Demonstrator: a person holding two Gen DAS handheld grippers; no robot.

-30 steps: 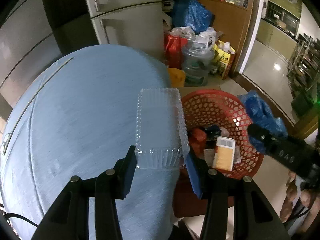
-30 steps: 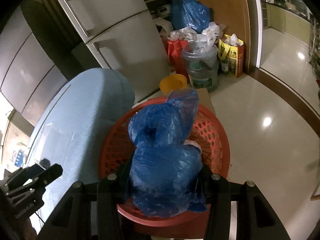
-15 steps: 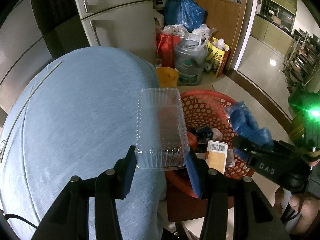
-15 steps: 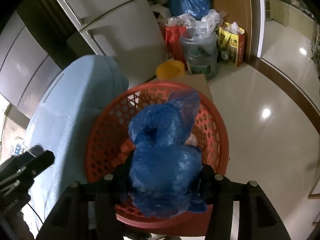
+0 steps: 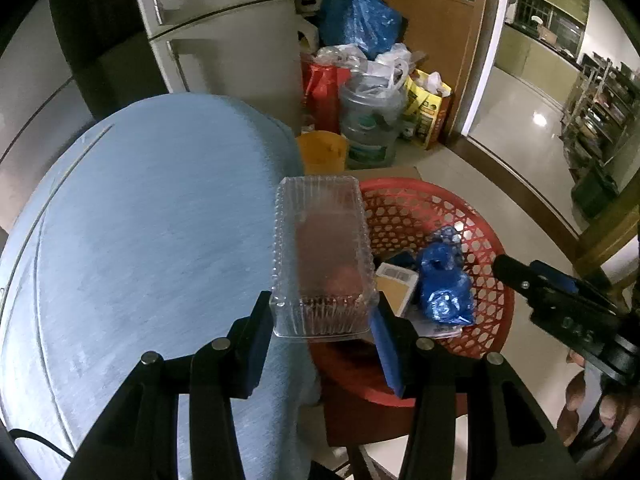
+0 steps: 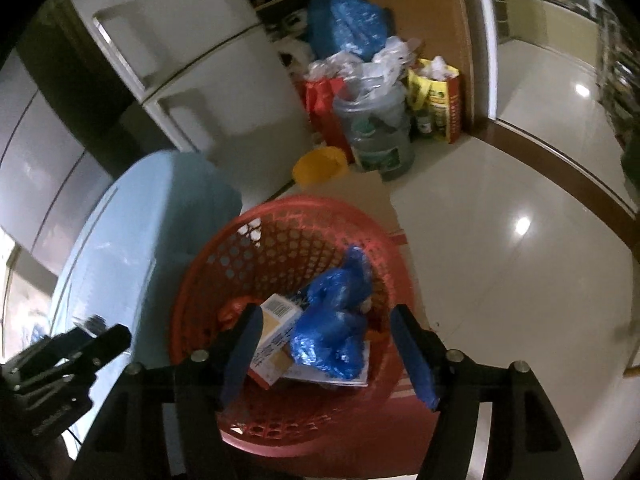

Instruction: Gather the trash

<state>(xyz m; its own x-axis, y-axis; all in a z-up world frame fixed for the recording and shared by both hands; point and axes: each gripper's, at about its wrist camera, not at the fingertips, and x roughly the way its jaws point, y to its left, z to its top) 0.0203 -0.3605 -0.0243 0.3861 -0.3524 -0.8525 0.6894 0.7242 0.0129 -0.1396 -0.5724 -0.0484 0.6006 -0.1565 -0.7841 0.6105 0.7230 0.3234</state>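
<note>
Clear plastic container [image 5: 322, 256] sits clamped in the left gripper [image 5: 320, 344] at the table edge; it should travel fully over the red basket [image 6: 384, 236] (right gripper [image 6: 328, 354] gapes empty above the blue bag [image 6: 332, 328]) before release.

Both wrist views overlook red basket [image 5: 492, 240]

Ahead and to the left stands a tall pale two-door refrigerator [image 5: 224, 28]. A glossy cream tiled floor [image 6: 520, 248] with lamp glare spreads to the right. A brown wooden cabinet [image 5: 440, 40] stands straight ahead, bags heaped at its foot.
</note>
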